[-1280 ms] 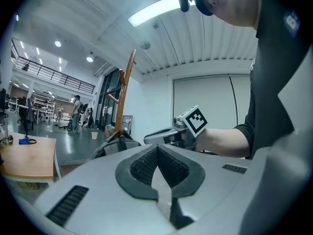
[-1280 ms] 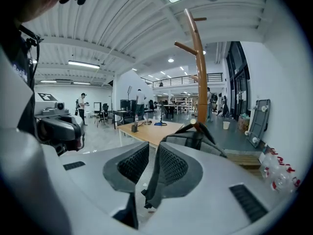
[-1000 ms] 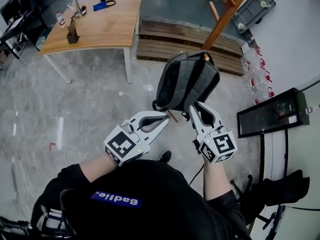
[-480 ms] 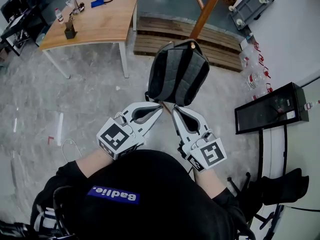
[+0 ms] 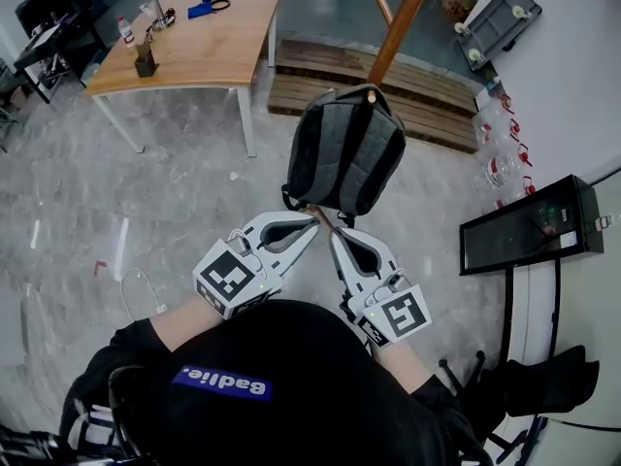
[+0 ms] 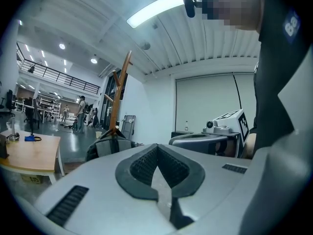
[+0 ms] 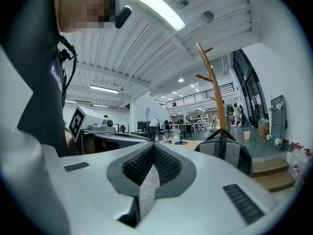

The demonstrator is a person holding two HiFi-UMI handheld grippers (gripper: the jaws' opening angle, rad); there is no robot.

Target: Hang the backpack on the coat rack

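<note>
Backpack [image 5: 344, 153] hangs by its top loop from the coat rack [image 5: 398, 17] | left gripper [image 5: 310, 223] and right gripper [image 5: 333, 232] both pinched closed, empty, just under its bottom edge | risk, I judge: my upward nudge slips the loop off.

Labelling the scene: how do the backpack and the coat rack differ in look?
The backpack is grey, soft and broad; the coat rack is brown wood, a thin branched pole. The backpack hangs; the coat rack stands upright. They meet at the backpack's top.
</note>
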